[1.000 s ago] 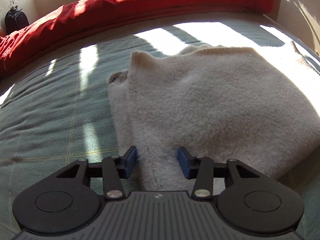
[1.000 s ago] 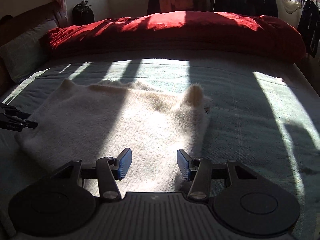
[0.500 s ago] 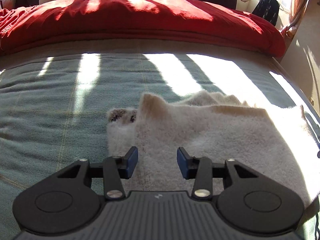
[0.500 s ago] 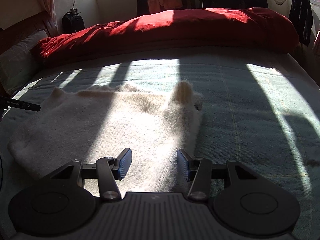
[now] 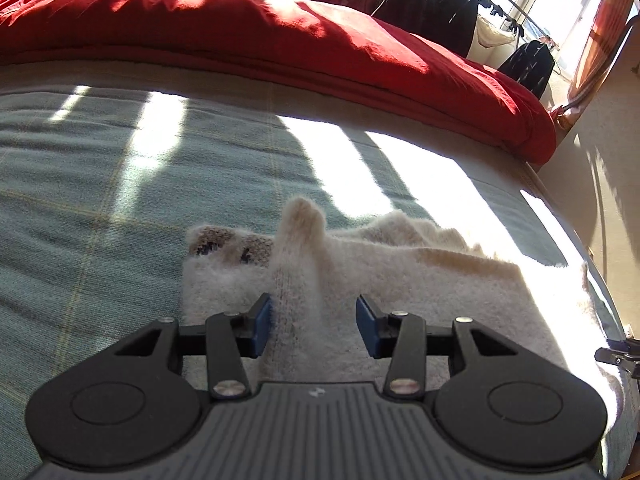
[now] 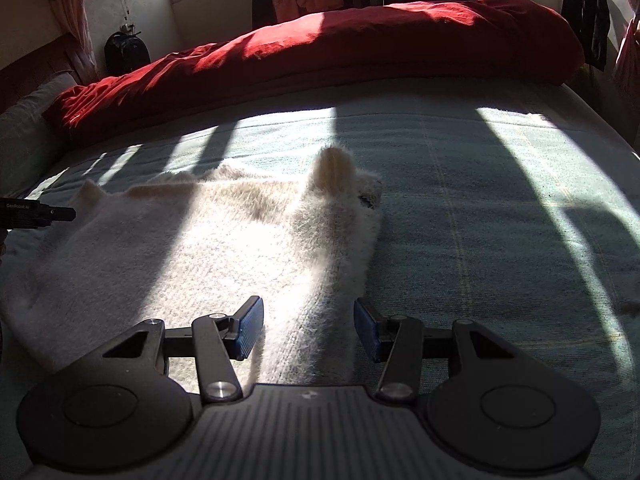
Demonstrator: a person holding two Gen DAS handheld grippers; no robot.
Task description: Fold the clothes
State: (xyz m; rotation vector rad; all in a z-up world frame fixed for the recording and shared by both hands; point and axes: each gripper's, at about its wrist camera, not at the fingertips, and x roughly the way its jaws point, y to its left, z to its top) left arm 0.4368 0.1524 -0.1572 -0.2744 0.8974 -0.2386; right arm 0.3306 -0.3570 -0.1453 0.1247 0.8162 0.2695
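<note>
Spread across a pale green checked bedcover (image 5: 100, 208), a fluffy cream-white sweater (image 5: 400, 280) lies partly folded, a long rolled red duvet (image 5: 280, 36) lying along the far edge of the bed and dark clothes hanging on a rail (image 5: 460, 4) beyond. Seen from the left gripper (image 5: 312, 326), whose blue-padded jaws stand apart with nothing pinched, a raised ridge of the knit runs up between them to a small upright tuft, and the left pad sits just beside that ridge, perhaps brushing its fuzz. Near the ridge's far end a darker patterned patch, possibly a label or an inner face, shows at the garment's left edge. From the other side, the right gripper (image 6: 308, 328) hovers over the same sweater (image 6: 200, 248) at its right-hand border, jaws likewise apart and empty, straddling the thick edge where wool meets bedcover (image 6: 500, 200). Judging by its deep pile and slack creases, the garment is soft, light and limp; it would sag and stretch rather than hold a shape, and loose fibres could slip through a shallow pinch. Best hold, probably, is a full bite on the doubled edge or ridge at both near corners, lifting evenly.
</note>
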